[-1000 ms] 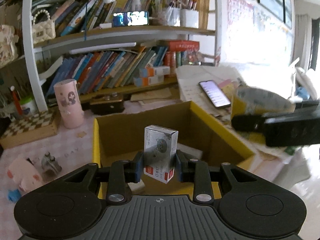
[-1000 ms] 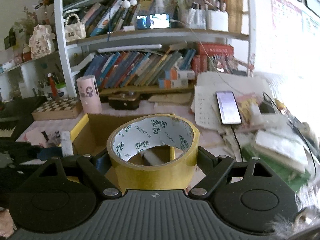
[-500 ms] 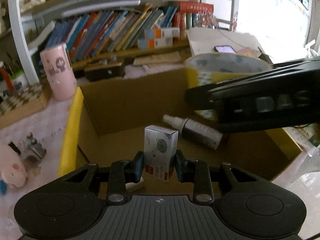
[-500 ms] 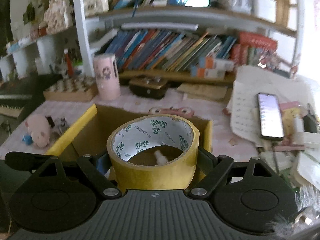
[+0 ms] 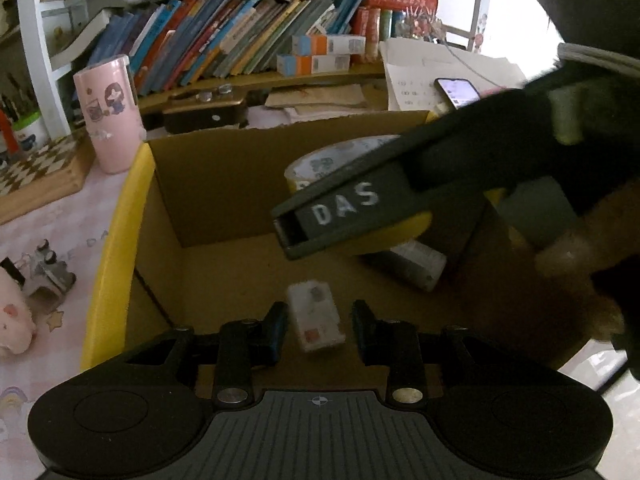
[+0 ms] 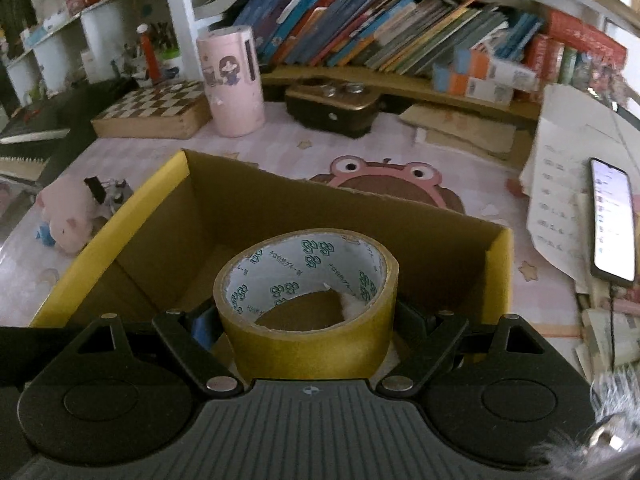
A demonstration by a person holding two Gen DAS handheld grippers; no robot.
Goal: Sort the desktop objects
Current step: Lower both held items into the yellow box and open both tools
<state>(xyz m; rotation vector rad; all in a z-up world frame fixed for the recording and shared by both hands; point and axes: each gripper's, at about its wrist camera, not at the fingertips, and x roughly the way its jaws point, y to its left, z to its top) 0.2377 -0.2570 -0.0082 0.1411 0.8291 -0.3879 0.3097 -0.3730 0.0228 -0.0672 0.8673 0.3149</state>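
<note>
An open cardboard box with yellow flaps (image 5: 120, 216) (image 6: 160, 188) sits on the desk. My left gripper (image 5: 319, 330) is open over the box. A small silver card box (image 5: 316, 316) lies blurred between and below its fingers, apart from both. My right gripper (image 6: 306, 320) is shut on a yellow tape roll (image 6: 306, 296) and holds it over the box; the roll also shows in the left wrist view (image 5: 320, 164) behind the right gripper's finger. A small white-capped bottle (image 5: 412, 262) lies on the box floor.
A pink cup (image 6: 234, 84) and a chessboard box (image 6: 152, 110) stand behind the box. A pink plush pig (image 6: 68, 216) and binder clips (image 5: 50, 272) lie to its left. A phone (image 6: 612, 224) on papers lies to the right. Bookshelves fill the back.
My left gripper has opened and let go of the silver card box, which has dropped toward the box floor. My right gripper has carried the tape roll lower, over the box.
</note>
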